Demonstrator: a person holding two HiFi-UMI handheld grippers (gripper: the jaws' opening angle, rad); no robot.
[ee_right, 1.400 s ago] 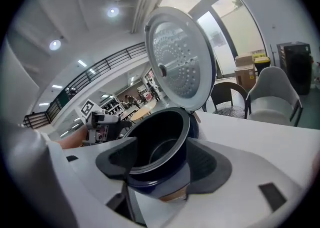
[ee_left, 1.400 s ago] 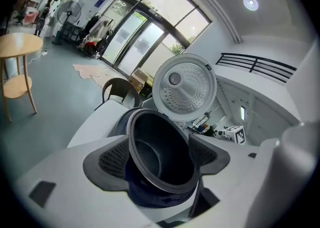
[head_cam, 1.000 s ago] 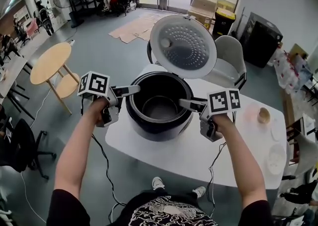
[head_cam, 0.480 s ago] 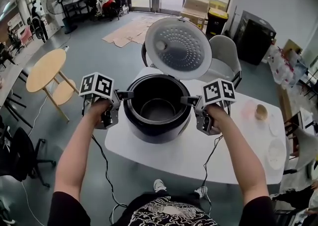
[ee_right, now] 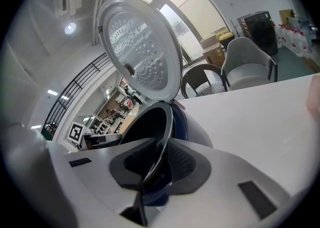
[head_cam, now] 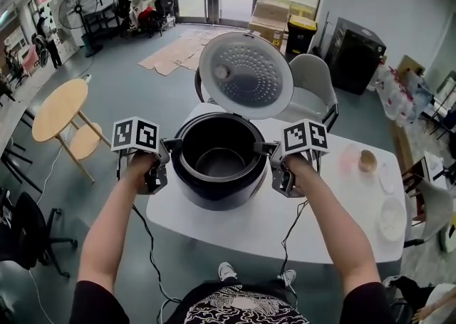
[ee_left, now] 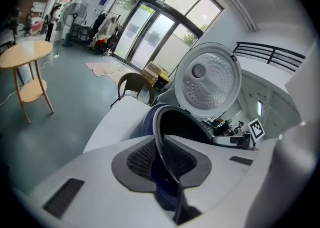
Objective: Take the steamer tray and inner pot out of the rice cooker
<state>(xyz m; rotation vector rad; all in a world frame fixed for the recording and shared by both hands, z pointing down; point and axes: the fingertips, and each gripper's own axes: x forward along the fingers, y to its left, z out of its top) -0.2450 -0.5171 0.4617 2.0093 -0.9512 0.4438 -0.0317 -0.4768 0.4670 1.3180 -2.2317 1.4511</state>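
My left gripper point(head_cam: 173, 145) and right gripper point(head_cam: 262, 147) jaws are closing on the inner pot point(head_cam: 214, 164) rim, I think, across the rice cooker point(head_cam: 214, 191); I'd lift evenly.

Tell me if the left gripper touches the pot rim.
Touching: left gripper view shows the left gripper, jaws closing, pinching the pot rim between its pads.

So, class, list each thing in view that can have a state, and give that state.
lid: open, tipped up behind the rice cooker.
inner pot: seated in the cooker, not yet lifted.
left gripper: jaws closing, the pot's left rim between its pads.
right gripper: jaws closing, the pot's right rim between its pads.
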